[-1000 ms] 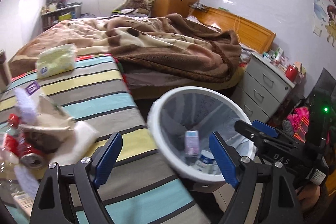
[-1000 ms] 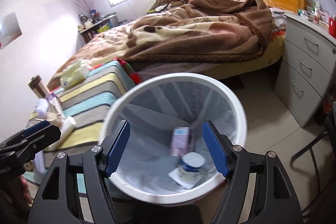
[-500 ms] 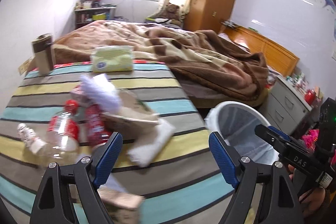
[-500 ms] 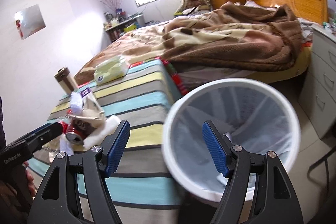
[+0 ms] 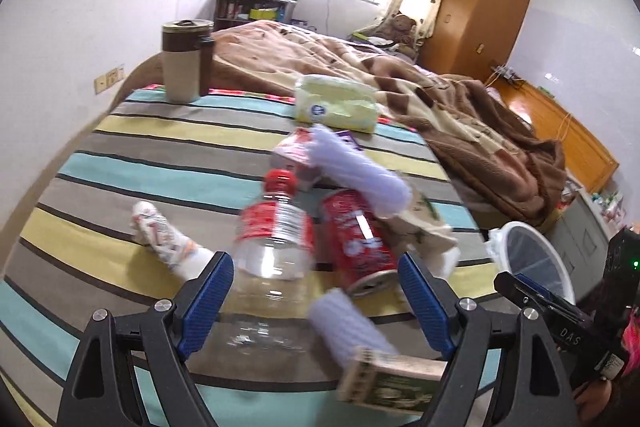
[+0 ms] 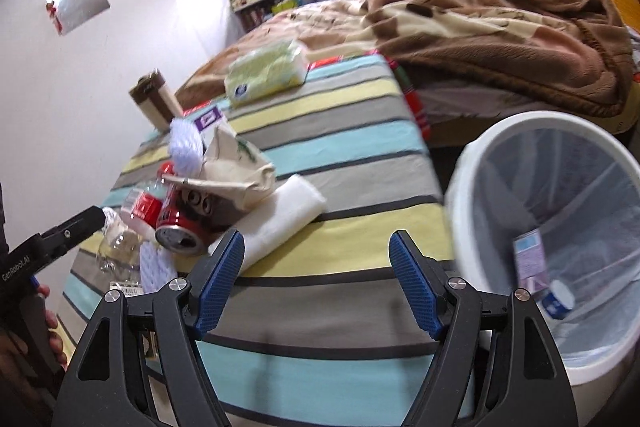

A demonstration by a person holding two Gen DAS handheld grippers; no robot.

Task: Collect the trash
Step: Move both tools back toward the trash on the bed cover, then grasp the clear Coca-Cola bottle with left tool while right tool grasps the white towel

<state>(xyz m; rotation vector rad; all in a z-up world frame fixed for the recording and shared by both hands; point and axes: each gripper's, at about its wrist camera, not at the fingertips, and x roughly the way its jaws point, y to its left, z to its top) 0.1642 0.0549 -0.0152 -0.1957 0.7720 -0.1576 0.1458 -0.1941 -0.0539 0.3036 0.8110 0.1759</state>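
Trash lies on the striped table [image 5: 168,163]: a clear bottle with a red cap [image 5: 276,247], a red can [image 5: 356,239], crumpled beige paper [image 5: 420,227], white foam pieces [image 5: 344,327] and a small green-printed box [image 5: 388,383]. My left gripper [image 5: 316,307] is open and empty, just above the bottle and can. My right gripper [image 6: 316,283] is open and empty over the table's near edge, between the trash pile [image 6: 188,203] and the white bin [image 6: 480,163]. The bin holds a small carton [image 6: 530,259] and a cup [image 6: 558,299].
A yellow tissue pack [image 5: 336,107] and a brown-and-beige canister [image 5: 184,61] stand at the table's far side. A bed with a brown blanket [image 6: 500,27] lies behind. Grey drawers [image 5: 588,231] stand to the right of the bin.
Both grippers have swung left from above the bin toward the table. The left one has come close over the bottle and can. Both stay open and empty.
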